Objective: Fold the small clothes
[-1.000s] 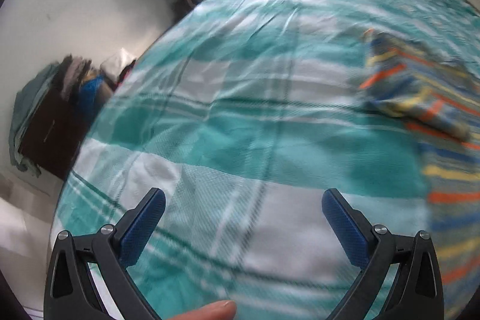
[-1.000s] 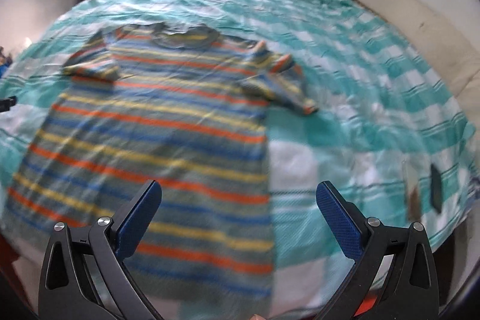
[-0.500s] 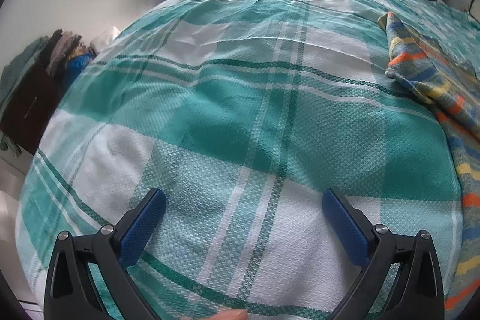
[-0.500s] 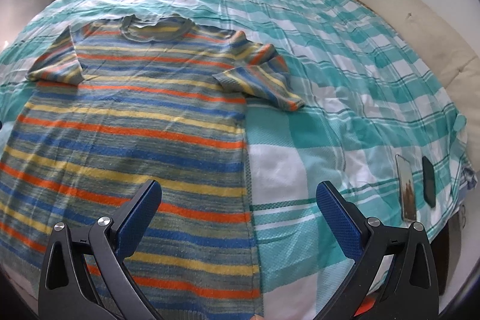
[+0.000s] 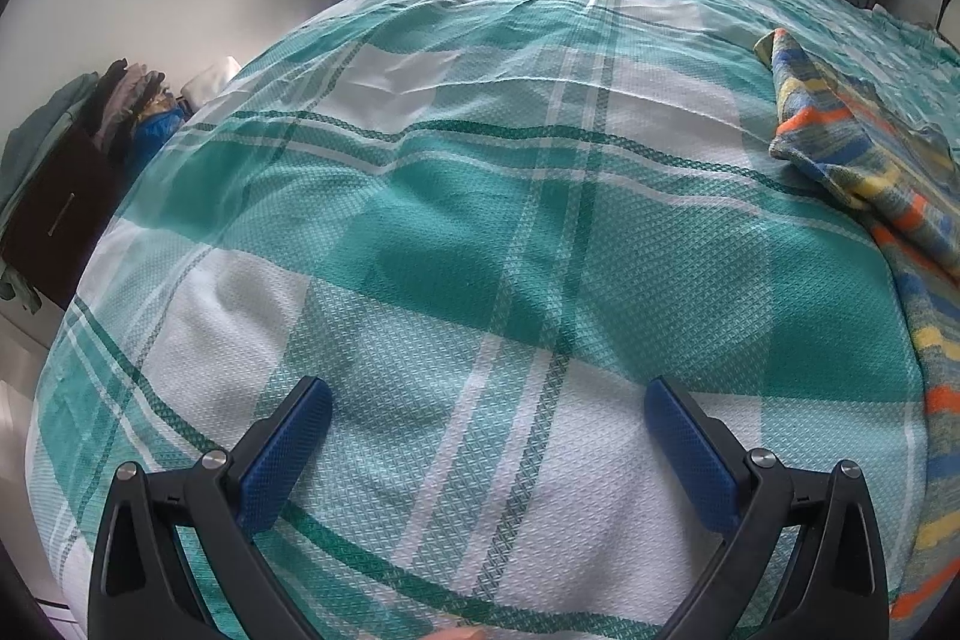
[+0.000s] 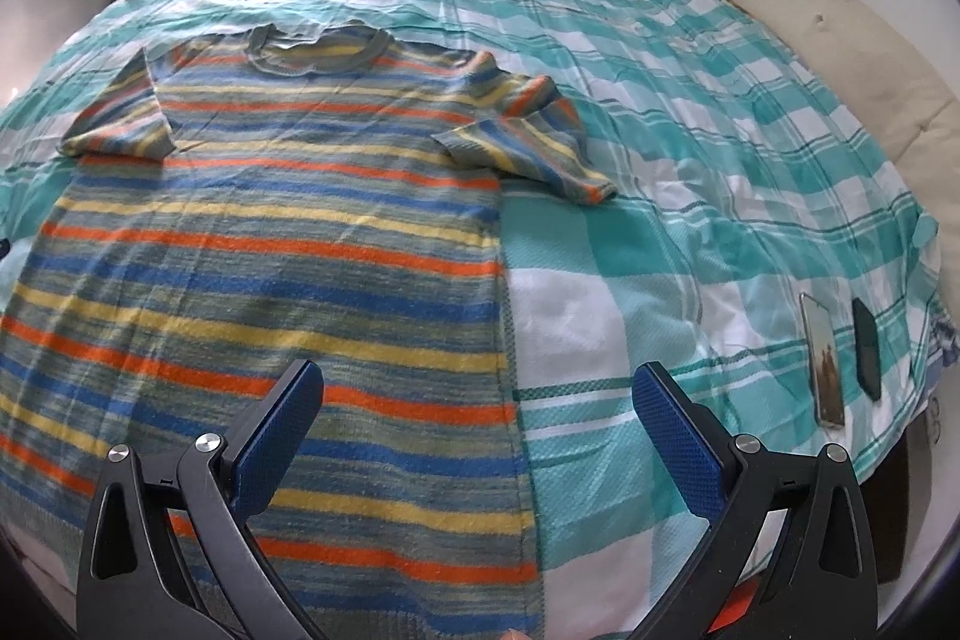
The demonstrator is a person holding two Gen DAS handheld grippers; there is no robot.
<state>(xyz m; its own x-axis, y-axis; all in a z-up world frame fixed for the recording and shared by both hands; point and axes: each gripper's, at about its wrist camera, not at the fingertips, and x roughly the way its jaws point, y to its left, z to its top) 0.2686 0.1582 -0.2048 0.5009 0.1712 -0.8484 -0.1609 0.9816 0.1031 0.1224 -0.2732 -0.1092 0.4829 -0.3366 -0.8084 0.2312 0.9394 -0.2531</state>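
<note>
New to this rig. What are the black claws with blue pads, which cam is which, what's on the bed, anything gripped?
There is no robot here. A person holds a hand-held two-finger gripper in each hand, and each gripper carries a fisheye camera looking forward along its fingers. The black arms with blue pads at the bottom of each picture are those fingers.

The left wrist view shows the left gripper over the teal and white checked bedspread; only a sleeve and edge of the shirt show at its right.

The right wrist view shows the right gripper above a striped T-shirt, orange, blue and yellow, spread flat with its collar at the far end. Near the bed's right edge lie a phone and a dark flat object.

Both grippers stand wide open and hold nothing. Folding has not begun.
</note>
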